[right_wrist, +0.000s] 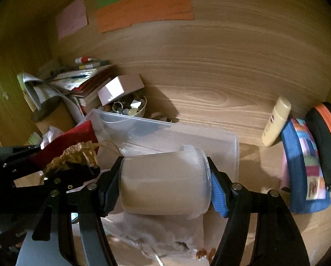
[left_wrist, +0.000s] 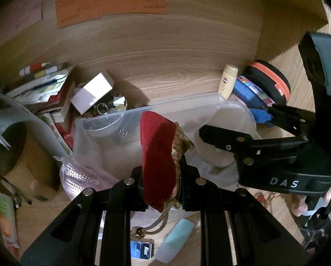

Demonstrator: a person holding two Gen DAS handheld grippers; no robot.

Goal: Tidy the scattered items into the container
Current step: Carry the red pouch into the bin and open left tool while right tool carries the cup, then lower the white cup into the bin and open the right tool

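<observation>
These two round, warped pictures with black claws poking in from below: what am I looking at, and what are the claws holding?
No robot here: a person carries a hand-held gripper in each hand, each with a wide-angle camera looking along its two fingers. The left camera shows the left gripper shut on a red velvet pouch with gold trim. The right camera shows the right gripper clamping a cloudy plastic tub sideways. Both hang near a clear storage box on a wooden desk. Around it lie books, a cream bottle and colourful cases.
</observation>
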